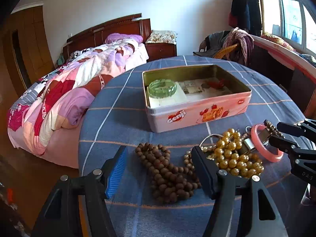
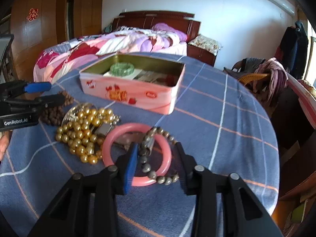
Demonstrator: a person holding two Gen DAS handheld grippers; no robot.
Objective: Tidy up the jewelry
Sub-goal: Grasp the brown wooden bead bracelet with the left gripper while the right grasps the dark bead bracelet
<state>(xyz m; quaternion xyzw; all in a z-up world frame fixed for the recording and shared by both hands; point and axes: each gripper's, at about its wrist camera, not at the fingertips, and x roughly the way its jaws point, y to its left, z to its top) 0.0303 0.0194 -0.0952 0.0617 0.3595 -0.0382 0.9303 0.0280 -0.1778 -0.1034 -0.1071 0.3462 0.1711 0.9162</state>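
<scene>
A pink tin box stands open on the blue checked table; a green bangle lies inside it. In front lie brown wooden beads, a gold pearl necklace, a pink bangle and a grey bead bracelet. My left gripper is open, its jaws on either side of the brown beads. My right gripper is open, its jaws on either side of the grey bracelet and pink bangle.
A bed with a patchwork quilt stands behind the table on the left. A chair draped with clothes and a desk stand at the right. The table edge curves close on the right.
</scene>
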